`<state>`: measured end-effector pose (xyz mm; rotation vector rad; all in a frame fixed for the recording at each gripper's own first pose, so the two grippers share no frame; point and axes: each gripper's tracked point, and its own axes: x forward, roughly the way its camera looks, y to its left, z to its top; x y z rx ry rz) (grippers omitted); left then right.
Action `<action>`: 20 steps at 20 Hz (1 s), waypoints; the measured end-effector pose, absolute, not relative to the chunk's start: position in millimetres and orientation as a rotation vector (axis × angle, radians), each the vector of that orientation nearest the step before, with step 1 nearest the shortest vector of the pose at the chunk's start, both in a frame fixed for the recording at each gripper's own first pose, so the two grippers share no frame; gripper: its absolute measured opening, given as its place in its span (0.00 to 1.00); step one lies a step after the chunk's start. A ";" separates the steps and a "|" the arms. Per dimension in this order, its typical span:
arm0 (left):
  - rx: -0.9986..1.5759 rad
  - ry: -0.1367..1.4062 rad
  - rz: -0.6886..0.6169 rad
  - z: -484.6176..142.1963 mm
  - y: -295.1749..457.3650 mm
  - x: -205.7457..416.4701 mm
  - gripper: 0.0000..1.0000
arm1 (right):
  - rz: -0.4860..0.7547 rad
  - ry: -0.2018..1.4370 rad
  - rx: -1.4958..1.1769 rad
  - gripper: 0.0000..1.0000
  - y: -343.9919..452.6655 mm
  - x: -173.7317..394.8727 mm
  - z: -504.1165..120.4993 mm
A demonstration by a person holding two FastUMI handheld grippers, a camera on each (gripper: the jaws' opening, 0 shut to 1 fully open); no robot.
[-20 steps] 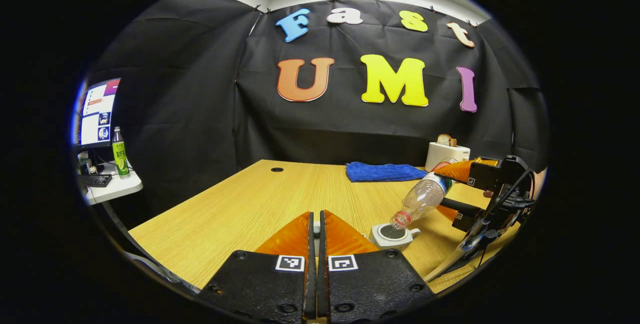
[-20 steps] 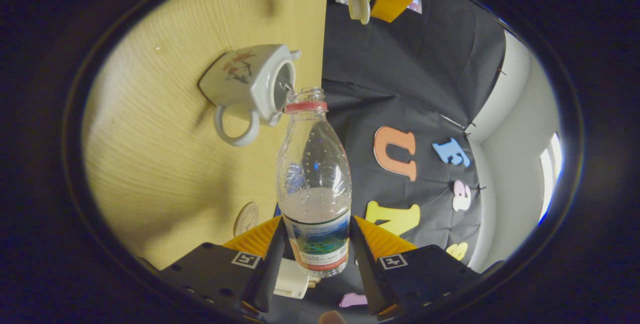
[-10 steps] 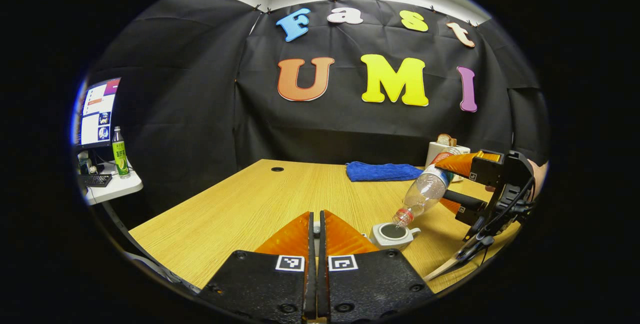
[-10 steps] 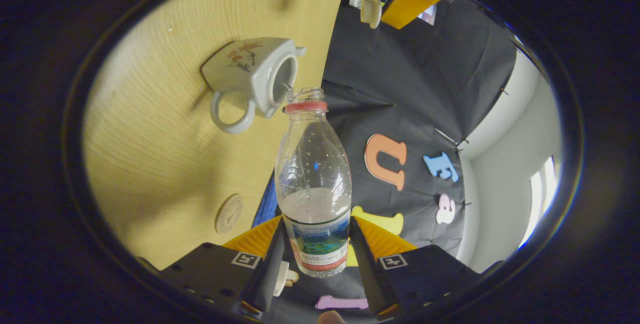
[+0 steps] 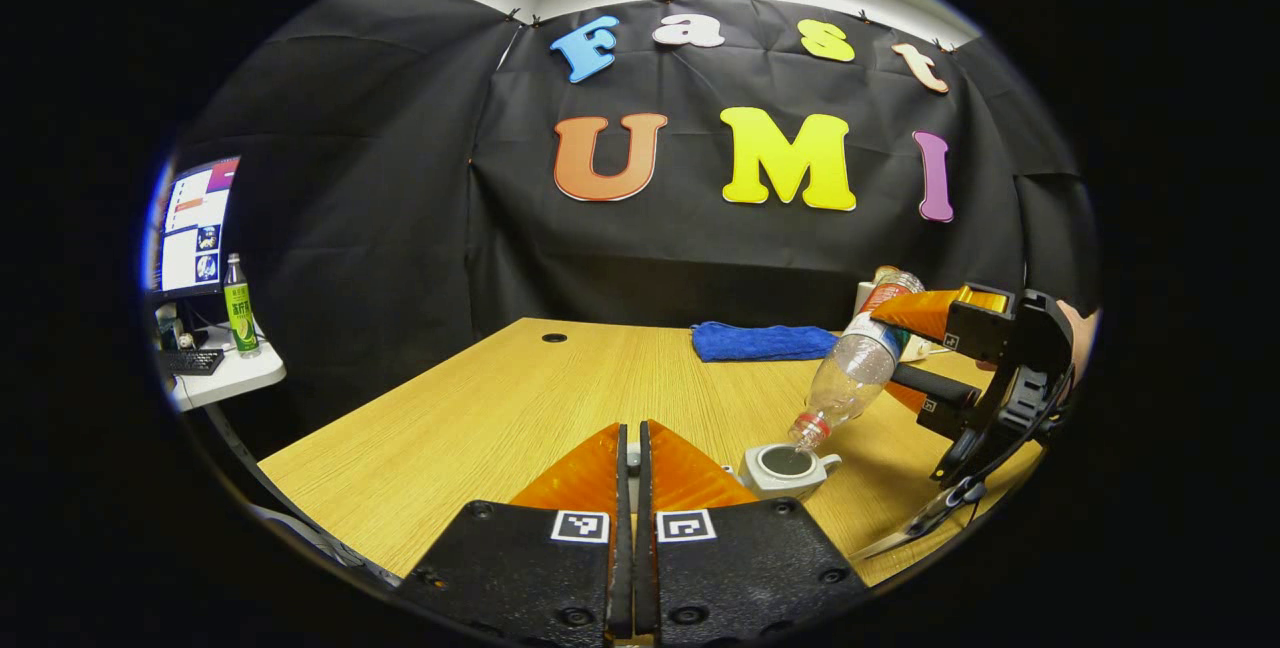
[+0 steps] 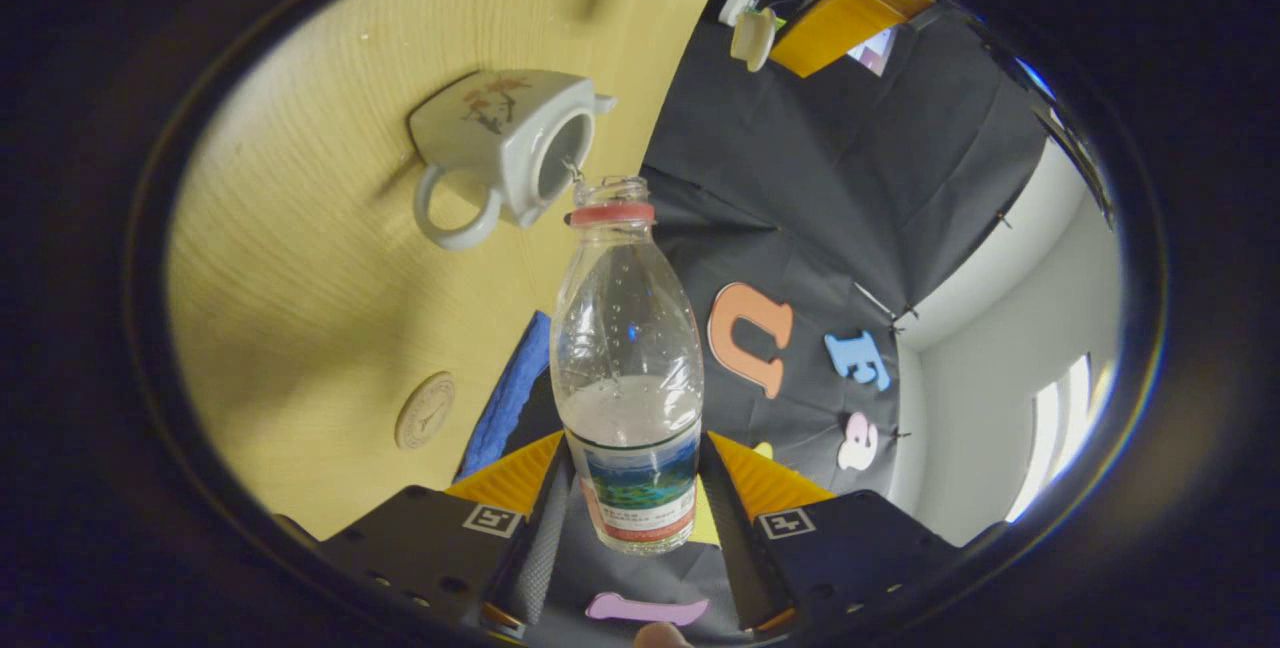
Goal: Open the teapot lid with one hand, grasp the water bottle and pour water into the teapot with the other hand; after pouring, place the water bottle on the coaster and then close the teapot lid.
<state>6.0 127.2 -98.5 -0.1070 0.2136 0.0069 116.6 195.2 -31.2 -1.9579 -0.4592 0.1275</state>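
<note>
The white teapot [image 5: 785, 468] stands open on the wooden table [image 5: 520, 398]; its round mouth and handle show in the right gripper view [image 6: 500, 138]. The clear water bottle [image 6: 628, 348], part full, is tilted neck-down with its red-ringed mouth just over the teapot's opening. My right gripper [image 6: 632, 448] is shut on the bottle's labelled base, and it also appears at the right of the left gripper view [image 5: 900, 353] with the bottle [image 5: 850, 378]. My left gripper [image 5: 630, 448] is shut; in the right gripper view the left gripper [image 6: 768, 16] holds the white lid [image 6: 752, 36] up, away from the pot. A round coaster [image 6: 425, 411] lies nearby.
A blue towel [image 5: 765, 341] lies at the table's far edge, with a white appliance partly hidden behind the bottle. A side desk at the left carries a monitor [image 5: 190, 228] and a green bottle [image 5: 238, 306]. The black cloth wall closes off the back.
My right gripper has risen and tipped the bottle steeper, its base lifting while its mouth stays over the teapot. My left gripper has held still.
</note>
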 end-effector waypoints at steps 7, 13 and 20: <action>-0.102 0.215 0.004 -98.1 126.8 6.3 0.04 | 0.101 -0.518 -2.007 0.71 196.5 108.9 -23.2; -0.100 0.213 0.005 -97.9 126.0 6.0 0.04 | 0.094 -0.542 -2.015 0.70 198.4 106.0 -21.0; -0.100 0.200 0.019 -89.4 128.5 5.4 0.04 | 0.223 -0.321 -1.742 0.70 182.5 117.1 -49.0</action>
